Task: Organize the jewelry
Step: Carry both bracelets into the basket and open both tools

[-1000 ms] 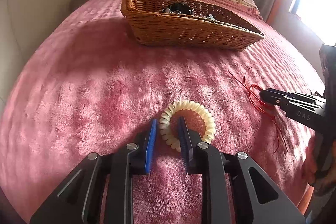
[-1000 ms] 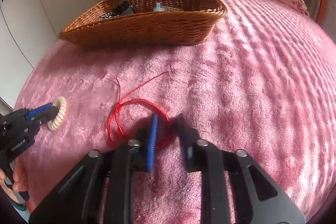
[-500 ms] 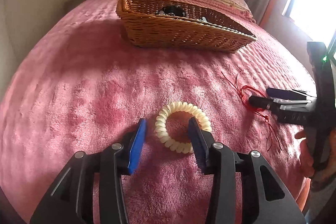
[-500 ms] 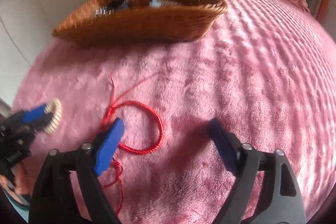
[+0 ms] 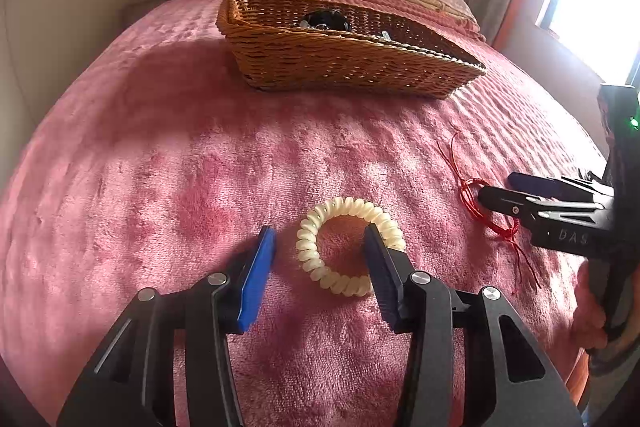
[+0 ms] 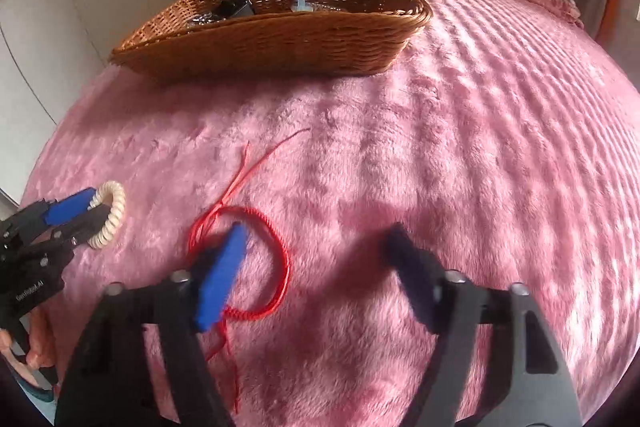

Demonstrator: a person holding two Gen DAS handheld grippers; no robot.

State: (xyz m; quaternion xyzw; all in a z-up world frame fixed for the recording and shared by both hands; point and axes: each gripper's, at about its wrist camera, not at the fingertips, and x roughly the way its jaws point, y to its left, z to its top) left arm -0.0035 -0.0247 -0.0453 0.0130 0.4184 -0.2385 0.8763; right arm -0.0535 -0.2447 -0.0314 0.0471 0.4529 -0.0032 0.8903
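Holding a gripper in each hand over the pink blanket (image 5: 160, 195), I have both sets of jaws apart and gripping nothing. My left gripper (image 5: 320, 251) is opening: its left pad stands clear of the cream spiral bracelet (image 5: 348, 247), while its right pad sits over the ring's right side, so the near-left arc of the ring lies between the pads. The bracelet lies flat as a round ring, with no long axis to speak of.

My right gripper (image 6: 316, 247) is closing. The red cord bracelet (image 6: 280, 255) lies flat under it, its loop around and just right of the blue left pad, the right pad well clear of it. The cord's loose ends run out along one line: two strands reach away toward the wicker basket (image 6: 280, 43), others trail back toward me beneath the left finger.

The basket sits farther up the bed, well apart from both bracelets, with dark items inside.
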